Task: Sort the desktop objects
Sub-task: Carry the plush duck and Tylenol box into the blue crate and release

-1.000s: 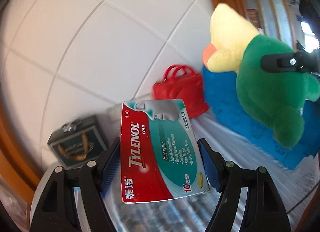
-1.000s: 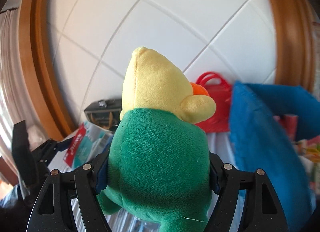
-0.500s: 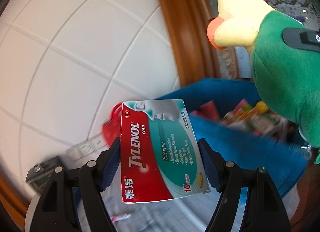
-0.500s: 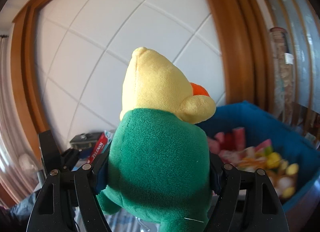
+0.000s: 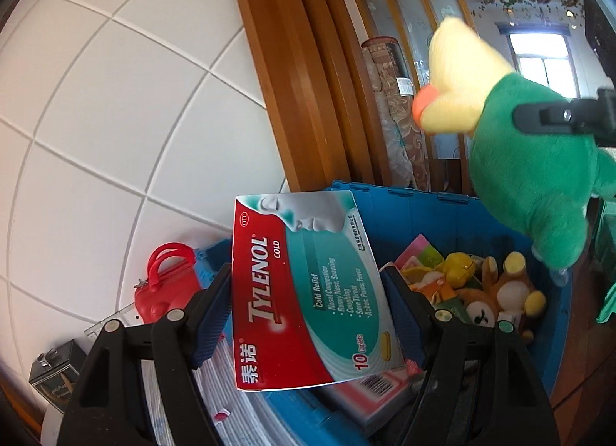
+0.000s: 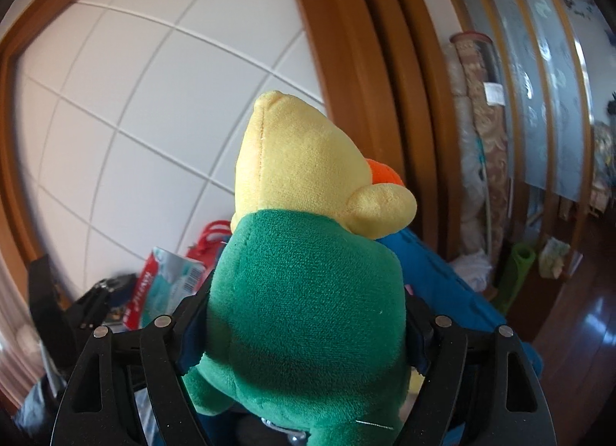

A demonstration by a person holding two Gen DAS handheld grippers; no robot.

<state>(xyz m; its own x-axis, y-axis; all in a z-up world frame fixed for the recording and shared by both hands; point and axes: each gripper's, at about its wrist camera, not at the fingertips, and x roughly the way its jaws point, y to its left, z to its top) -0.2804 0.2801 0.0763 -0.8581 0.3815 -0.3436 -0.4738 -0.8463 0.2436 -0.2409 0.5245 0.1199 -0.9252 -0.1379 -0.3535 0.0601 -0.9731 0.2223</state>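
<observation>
My left gripper (image 5: 308, 303) is shut on a red and teal Tylenol box (image 5: 304, 292) and holds it above the near left edge of a blue bin (image 5: 408, 207). My right gripper (image 6: 304, 315) is shut on a green and yellow plush duck (image 6: 308, 292). In the left wrist view the duck (image 5: 531, 161) hangs above the bin's right side. The bin holds plush toys (image 5: 496, 296) and packets. In the right wrist view the Tylenol box (image 6: 165, 284) shows at lower left, and the bin (image 6: 442, 276) lies behind the duck.
A red toy handbag (image 5: 165, 284) and a dark box (image 5: 54, 373) stand by the white tiled wall (image 5: 115, 138) at left. A wooden frame (image 5: 292, 80) and a rolled carpet (image 5: 396, 115) stand behind the bin. Dark wood floor (image 6: 577, 330) lies at right.
Both grippers have swung right, away from the tiled wall and over the blue bin, each still holding its object. The bin's contents have come into view.
</observation>
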